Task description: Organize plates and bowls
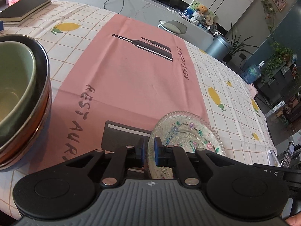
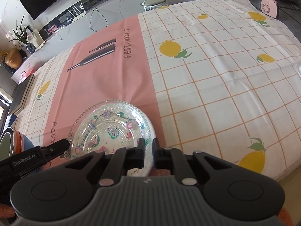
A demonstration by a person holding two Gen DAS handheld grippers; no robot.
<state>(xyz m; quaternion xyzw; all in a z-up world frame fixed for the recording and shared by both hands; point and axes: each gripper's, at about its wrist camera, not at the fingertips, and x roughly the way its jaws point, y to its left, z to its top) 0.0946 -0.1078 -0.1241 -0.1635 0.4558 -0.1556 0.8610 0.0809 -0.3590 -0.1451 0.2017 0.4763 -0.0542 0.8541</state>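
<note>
Left gripper (image 1: 149, 153) and right gripper (image 2: 148, 154) both clamped on glass plate (image 2: 111, 130) rim over pink mat (image 1: 131, 79); green bowl (image 1: 13, 86) nested in stacked bowls (image 1: 40, 113) on bench.

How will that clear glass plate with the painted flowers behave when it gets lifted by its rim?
The glass plate looks rigid, so it should come up flat without bending. Its beaded rim may give the fingers some purchase, though smooth glass can still slip. It is probably fragile and likely to chip if it knocks the stacked bowls. Both the left gripper and right gripper pinch its edge.
</note>
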